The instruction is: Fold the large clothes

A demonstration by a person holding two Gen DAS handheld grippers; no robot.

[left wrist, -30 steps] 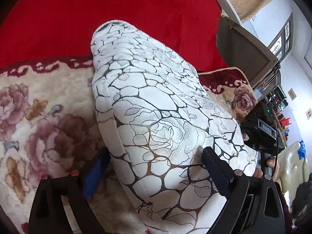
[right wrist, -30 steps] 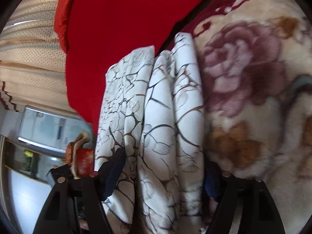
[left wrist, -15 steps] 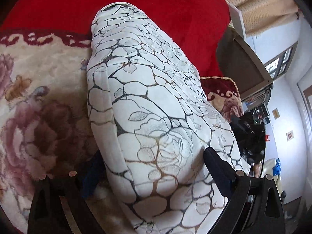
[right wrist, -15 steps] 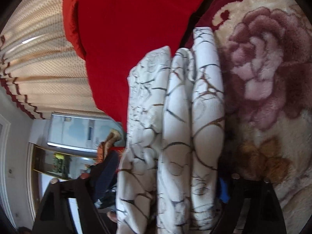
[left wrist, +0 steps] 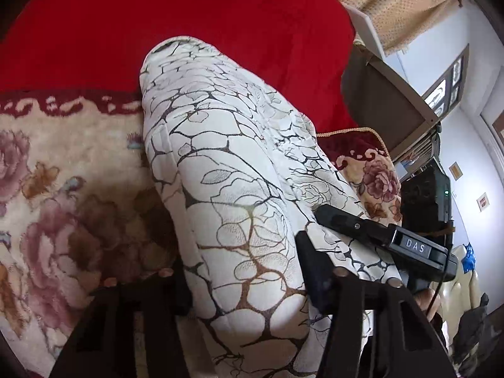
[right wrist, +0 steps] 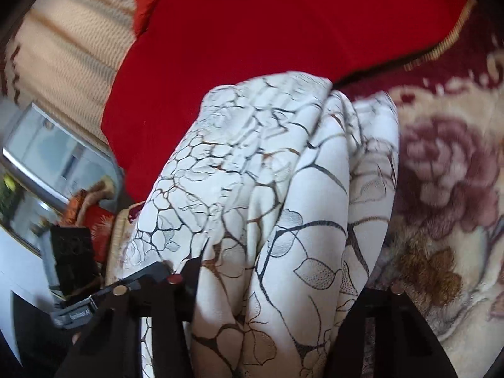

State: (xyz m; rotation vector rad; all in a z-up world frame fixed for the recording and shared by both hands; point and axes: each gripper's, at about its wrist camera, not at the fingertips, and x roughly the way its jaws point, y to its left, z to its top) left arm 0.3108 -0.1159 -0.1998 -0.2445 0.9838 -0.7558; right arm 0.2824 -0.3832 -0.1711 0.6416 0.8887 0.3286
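A: Left gripper (left wrist: 245, 286): my jaws are closing on the folded white garment (left wrist: 233, 170), narrower than a second ago, near the floral blanket's (left wrist: 63, 195) red-bordered edge.

B: Right view?

A: Right gripper (right wrist: 271, 296) closing on its layered end too, so I judge I'm ready to lift.

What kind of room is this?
Probably a bedroom at home: a fuzzy flowered blanket and a red cover are spread like bedding, with curtains beside them and small pictures on the wall.

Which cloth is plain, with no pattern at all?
The red cloth at the back. The white folded cloth has dark crackly lines and roses, and the fuzzy blanket has pink and brown flowers.
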